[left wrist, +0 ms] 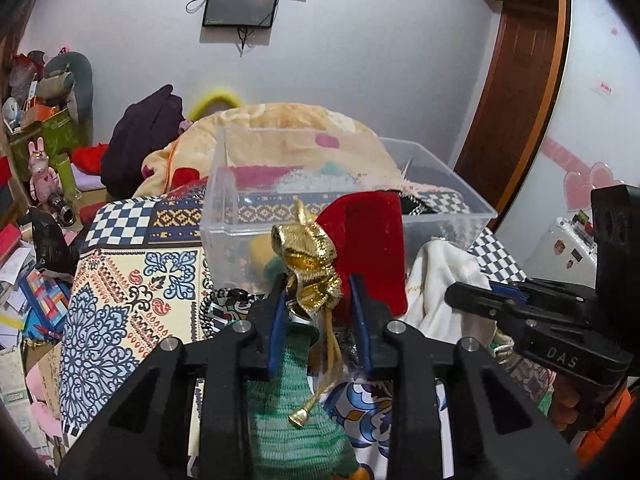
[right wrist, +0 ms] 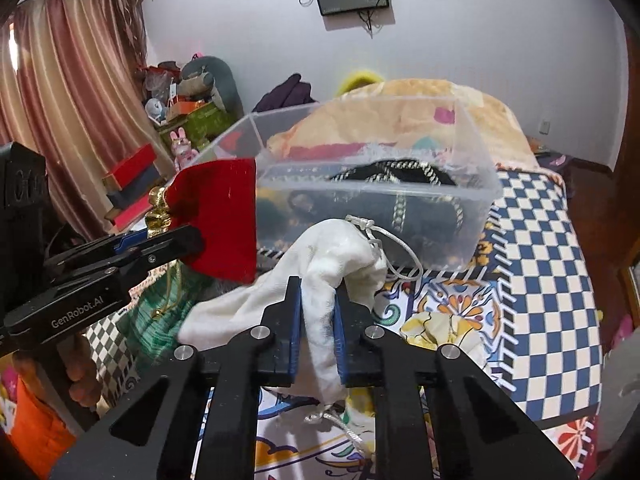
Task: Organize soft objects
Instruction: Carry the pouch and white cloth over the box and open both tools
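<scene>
My left gripper (left wrist: pixel 318 290) is shut on a red velvet pouch (left wrist: pixel 370 244) with a gold ribbon bow (left wrist: pixel 308 264) and holds it up in front of the clear plastic bin (left wrist: pixel 448 216). The pouch also shows in the right wrist view (right wrist: pixel 226 220). My right gripper (right wrist: pixel 318 292) is shut on a white drawstring bag (right wrist: pixel 340 256), lifted just before the clear bin (right wrist: pixel 472 200). A black item with gold trim (right wrist: pixel 400 184) lies inside the bin. A green knit piece (left wrist: pixel 292 400) lies below my left gripper.
The bin stands on a bed with a patterned cover (left wrist: pixel 132 280) and a blue checkered sheet (right wrist: pixel 552 280). A peach blanket (left wrist: pixel 288 128) is heaped behind the bin. Cluttered boxes and toys (left wrist: pixel 44 128) stand at the left. A yellow cloth (right wrist: pixel 436 328) lies on the bed.
</scene>
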Available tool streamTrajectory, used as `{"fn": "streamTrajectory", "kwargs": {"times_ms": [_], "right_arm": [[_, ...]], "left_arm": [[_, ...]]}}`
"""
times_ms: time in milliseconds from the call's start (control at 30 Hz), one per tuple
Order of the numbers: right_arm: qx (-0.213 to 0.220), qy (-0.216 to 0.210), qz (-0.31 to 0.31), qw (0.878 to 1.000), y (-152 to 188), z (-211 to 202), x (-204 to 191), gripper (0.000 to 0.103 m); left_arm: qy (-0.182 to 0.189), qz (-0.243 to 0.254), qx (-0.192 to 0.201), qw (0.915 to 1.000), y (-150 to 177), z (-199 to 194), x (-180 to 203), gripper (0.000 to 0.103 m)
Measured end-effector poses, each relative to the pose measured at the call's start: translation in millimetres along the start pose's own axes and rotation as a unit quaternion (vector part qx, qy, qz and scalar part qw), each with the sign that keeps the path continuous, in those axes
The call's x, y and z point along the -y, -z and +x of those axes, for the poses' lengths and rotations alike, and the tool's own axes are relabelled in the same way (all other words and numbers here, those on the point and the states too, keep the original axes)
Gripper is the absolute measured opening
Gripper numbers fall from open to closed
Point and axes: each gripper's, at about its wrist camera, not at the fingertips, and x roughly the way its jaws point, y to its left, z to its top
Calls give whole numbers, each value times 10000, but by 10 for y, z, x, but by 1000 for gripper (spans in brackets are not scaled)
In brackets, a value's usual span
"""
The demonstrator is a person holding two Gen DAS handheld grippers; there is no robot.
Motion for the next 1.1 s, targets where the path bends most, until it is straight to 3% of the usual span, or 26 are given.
{"fn": "streamTrajectory", "kwargs": {"times_ms": [300,633,867,1100], "right_arm": [[500,143,-53,9986,-87,-373,27,11],[1249,354,-217,9913,-449,-673,-81,11],[1583,565,-257,9854,-696,-652,-71,11],[1530,763,-317,9848,-853,-422,-106,11]], "left_arm": [[-21,-60,345,9994,-133,-249,-39,27],[-60,3,841,9964,-441,-468,-30,27],[-84,85,1055,9943,-702,-447,-25,27],[-235,158,956,9950,-901,-201,-35,27]]}}
